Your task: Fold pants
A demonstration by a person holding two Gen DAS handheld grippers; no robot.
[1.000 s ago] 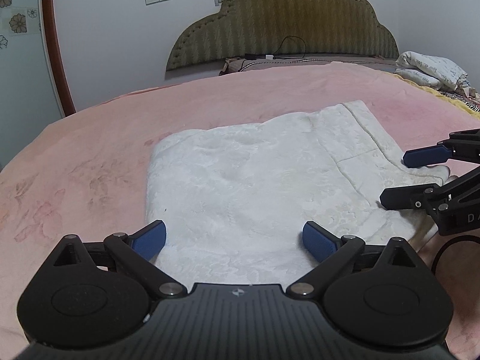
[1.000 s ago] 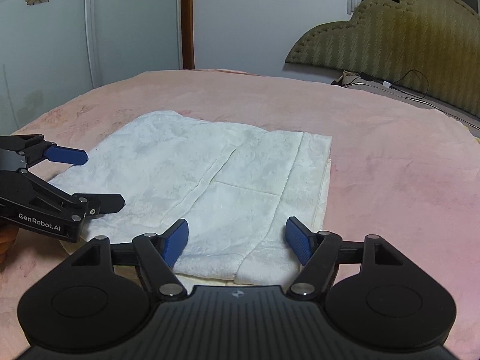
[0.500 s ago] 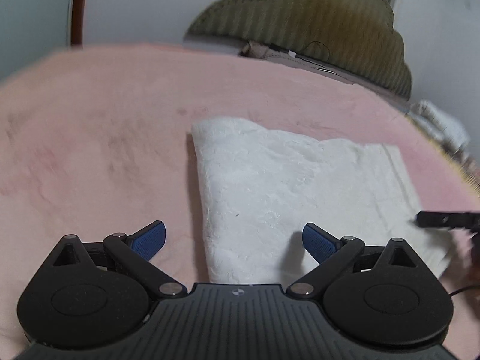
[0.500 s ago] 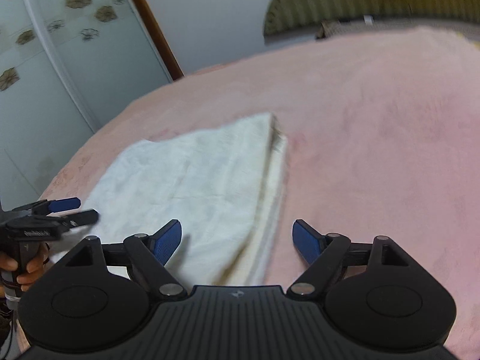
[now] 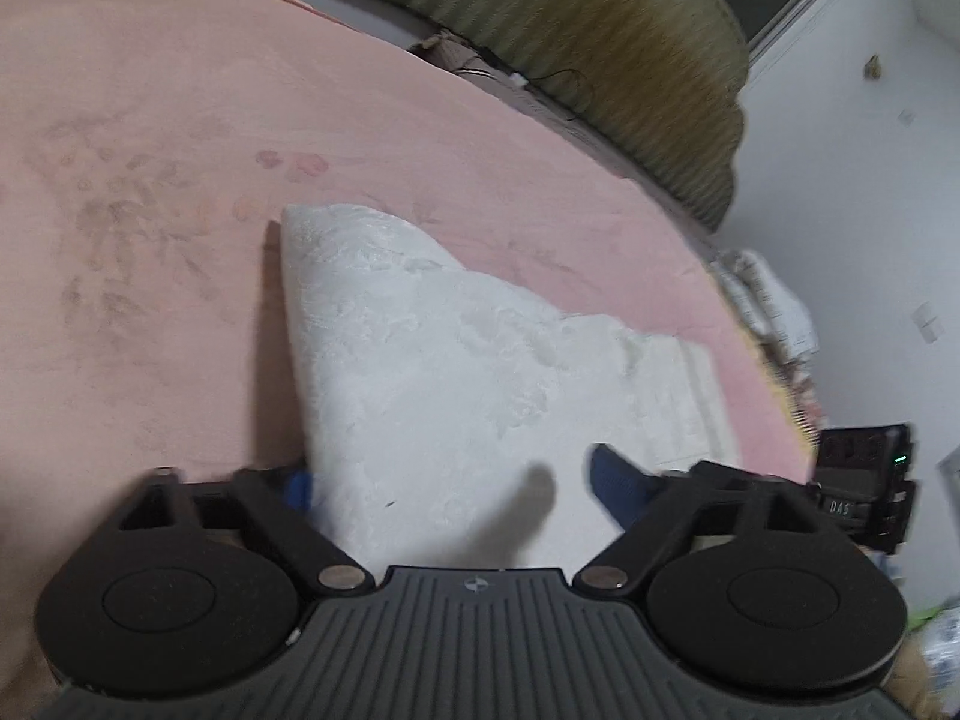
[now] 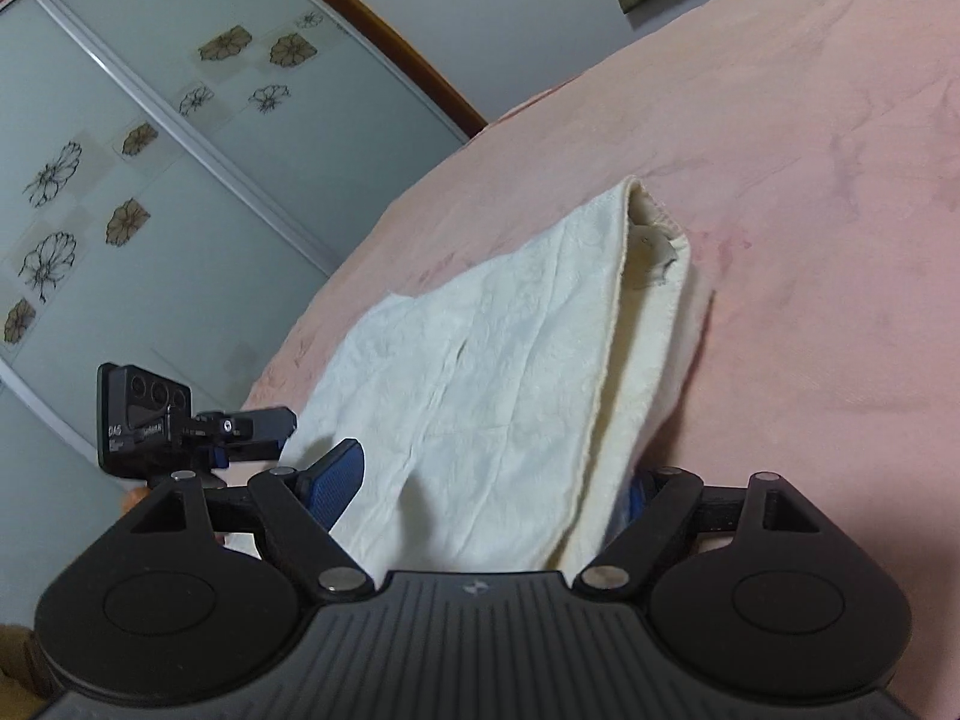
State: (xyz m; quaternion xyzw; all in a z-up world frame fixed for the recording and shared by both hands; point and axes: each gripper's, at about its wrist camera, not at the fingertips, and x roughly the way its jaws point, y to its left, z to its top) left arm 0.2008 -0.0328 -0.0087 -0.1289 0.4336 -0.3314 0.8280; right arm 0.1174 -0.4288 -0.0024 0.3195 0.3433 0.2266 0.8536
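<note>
The white pants (image 5: 432, 360) lie folded into a flat rectangle on the pink bedspread (image 5: 150, 150). My left gripper (image 5: 459, 483) straddles their near left edge. Its left pad (image 5: 298, 489) is half hidden beside the cloth and its right pad (image 5: 618, 480) rests over it. The jaws are closing with the fabric between them, still wide apart. My right gripper (image 6: 485, 489) straddles the layered right edge of the pants (image 6: 492, 372) and is also closing. Its left pad (image 6: 333, 480) sits above the cloth. Its right pad (image 6: 636, 498) is mostly hidden under the edge.
An olive padded headboard (image 5: 600, 60) stands at the far end of the bed. Bunched bedding (image 5: 768, 300) lies at the right side. Sliding wardrobe doors with flower prints (image 6: 150, 180) stand beyond the bed's left edge. The left gripper's body (image 6: 180, 420) shows near the right one.
Both grippers have swung outward and rolled, going from the near edge to the pants' two side edges. The left jaws have narrowed. Cloth now sits between each pair of fingers.
</note>
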